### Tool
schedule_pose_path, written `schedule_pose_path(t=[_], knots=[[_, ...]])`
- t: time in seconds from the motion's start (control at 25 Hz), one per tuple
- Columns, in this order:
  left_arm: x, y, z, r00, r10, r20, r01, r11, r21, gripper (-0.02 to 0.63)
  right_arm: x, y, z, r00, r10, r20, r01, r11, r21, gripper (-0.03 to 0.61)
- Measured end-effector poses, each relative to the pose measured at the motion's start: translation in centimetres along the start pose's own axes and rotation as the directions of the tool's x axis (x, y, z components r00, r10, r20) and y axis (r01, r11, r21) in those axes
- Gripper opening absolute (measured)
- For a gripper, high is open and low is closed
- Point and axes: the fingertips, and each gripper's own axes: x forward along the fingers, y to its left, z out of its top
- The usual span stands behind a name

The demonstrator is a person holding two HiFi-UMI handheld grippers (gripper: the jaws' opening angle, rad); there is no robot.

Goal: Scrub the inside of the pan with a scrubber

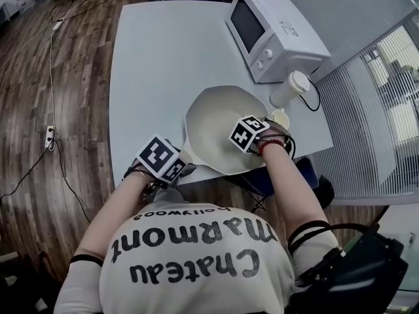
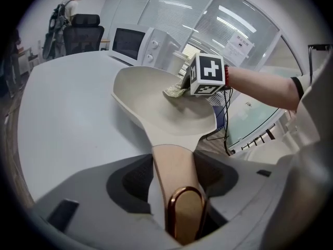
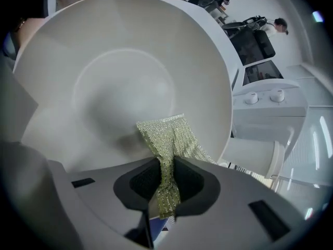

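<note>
Your left hand-held gripper (image 1: 186, 167) steadies the cream pan (image 1: 213, 120) on the bench (image 1: 144, 70), just beside the microwave (image 1: 275, 31). Left gripper view: jaws clamped on the stiff pan handle (image 2: 174, 173), which is probably heavy, so hold there. Right gripper view: your right hand-held gripper (image 3: 165, 184) pinches the soft mesh scrubber (image 3: 169, 137) on the pan's slick microwave-side wall.
</note>
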Motion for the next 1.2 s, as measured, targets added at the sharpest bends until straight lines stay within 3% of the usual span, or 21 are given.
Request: schedule_pose_path(t=[0.24,0.32,0.4,0.48,0.52,0.6,0.72,0.8,0.96,1.08,1.2], knots=[[-0.2,-0.3,-0.1,1.000,0.002,0.012,-0.002,1.000,-0.001,0.250,-2.0,-2.0,0.2,0.991,-0.042,0.127,0.029,0.995,0.098,0.064],[-0.2,-0.4,-0.1,1.000,0.006,0.014,-0.006,1.000,0.003,0.250,-3.7,-2.7,0.5,0.976,-0.028,0.214,-0.013,0.981,0.191,0.064],[-0.4,-0.4,-0.4,1.000,0.008,0.016,-0.008,1.000,0.001,0.250,-6.1,-2.7,1.3,0.943,0.018,0.331,-0.120,0.950,0.290,0.064],[-0.6,-0.4,-0.5,1.000,0.009,0.021,-0.009,1.000,-0.004,0.250,-8.9,-1.9,2.6,0.880,0.098,0.464,-0.279,0.898,0.340,0.064],[-0.6,-0.4,-0.5,1.000,0.008,0.022,-0.008,1.000,-0.007,0.251,-10.2,-1.2,3.3,0.835,0.149,0.529,-0.369,0.865,0.339,0.064],[-0.5,-0.4,-0.4,1.000,0.004,0.020,-0.004,1.000,-0.014,0.250,-12.0,1.2,5.1,0.727,0.262,0.635,-0.535,0.795,0.285,0.064],[-0.2,-0.7,-0.1,1.000,0.001,0.013,0.000,1.000,-0.023,0.250,-13.4,5.5,7.1,0.582,0.422,0.695,-0.699,0.697,0.163,0.064],[-0.1,-0.8,0.0,1.000,0.000,0.013,0.000,1.000,-0.028,0.251,-13.9,8.2,8.1,0.502,0.514,0.695,-0.766,0.637,0.082,0.064],[-0.3,-0.7,-0.1,1.000,0.006,0.007,-0.006,0.999,-0.039,0.250,-14.3,12.4,9.9,0.392,0.647,0.654,-0.834,0.550,-0.045,0.064],[-0.3,-0.8,0.0,1.000,0.004,-0.010,-0.004,0.999,-0.038,0.250,-15.2,13.3,11.3,0.291,0.696,0.656,-0.888,0.452,-0.087,0.064],[-0.5,-1.2,-0.5,1.000,0.001,-0.031,-0.002,1.000,-0.027,0.252,-16.0,14.3,12.1,0.208,0.740,0.639,-0.937,0.339,-0.088,0.064]])
